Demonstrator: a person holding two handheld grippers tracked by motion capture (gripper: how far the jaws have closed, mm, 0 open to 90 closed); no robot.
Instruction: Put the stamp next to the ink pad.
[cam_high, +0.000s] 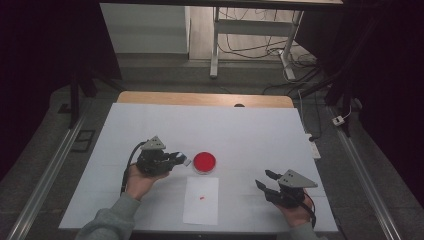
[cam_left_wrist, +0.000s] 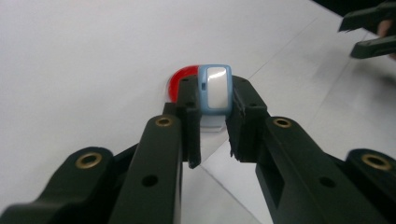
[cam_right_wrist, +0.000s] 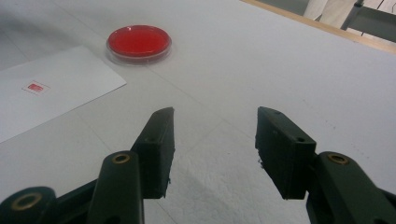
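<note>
While the small blue-and-white stamp (cam_left_wrist: 214, 88) sits pinched between the jaws of the left gripper (cam_high: 176, 158), it hangs just at nine o'clock of the red ink pad (cam_high: 204, 162). Best to press it down flat. White sheet (cam_high: 201, 200) lies at six o'clock. Right gripper (cam_right_wrist: 214, 140), jaws spread, holds nothing.

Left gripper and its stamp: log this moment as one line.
left gripper: shut on blue stamp | beside red ink pad | right gripper: open, nothing held | paper sheet: one red mark
</note>
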